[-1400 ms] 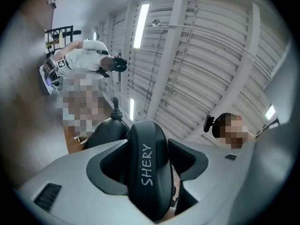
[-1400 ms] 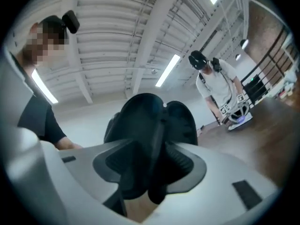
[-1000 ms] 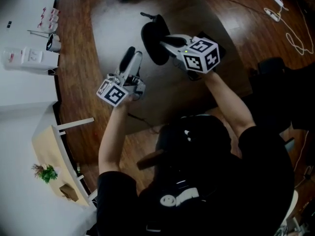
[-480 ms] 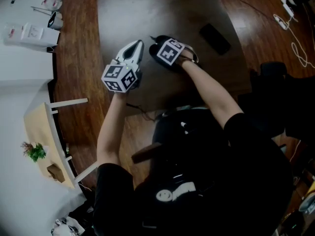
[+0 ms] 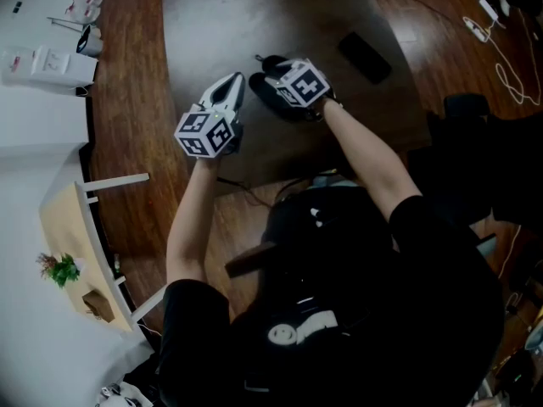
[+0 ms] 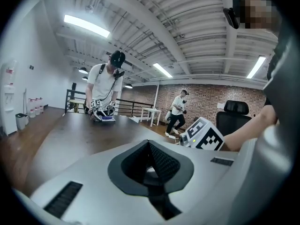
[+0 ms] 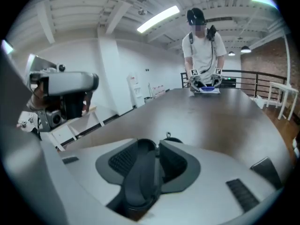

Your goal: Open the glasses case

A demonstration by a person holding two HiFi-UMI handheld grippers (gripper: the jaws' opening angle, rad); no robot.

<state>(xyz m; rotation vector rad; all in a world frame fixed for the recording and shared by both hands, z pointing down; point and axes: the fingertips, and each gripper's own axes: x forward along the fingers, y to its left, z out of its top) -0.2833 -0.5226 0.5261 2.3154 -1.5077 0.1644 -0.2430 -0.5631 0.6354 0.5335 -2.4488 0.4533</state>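
Observation:
The black glasses case [image 5: 268,97] lies on the dark table [image 5: 254,24], just past the person's arms in the head view. My right gripper [image 5: 273,76] sits over the case, with the marker cube on top. In the right gripper view the case's edge [image 7: 140,182] runs between the pads and touches both. Those jaws are opening, and a small zip pull [image 7: 171,138] shows just beyond them. My left gripper [image 5: 235,79] hangs close to the left of the case. It is shut with nothing between its jaws [image 6: 149,144], and the right gripper's cube [image 6: 202,135] shows beside it.
A flat black object [image 5: 365,58] lies on the table to the right of the case. A person [image 7: 201,46] works with grippers at the table's far end. White cabinets [image 5: 47,66] stand left of the table, and cables [image 5: 509,66] trail on the floor at right.
Both grippers have come down towards the table. The right one brought the case down with it. The left gripper's jaws have closed.

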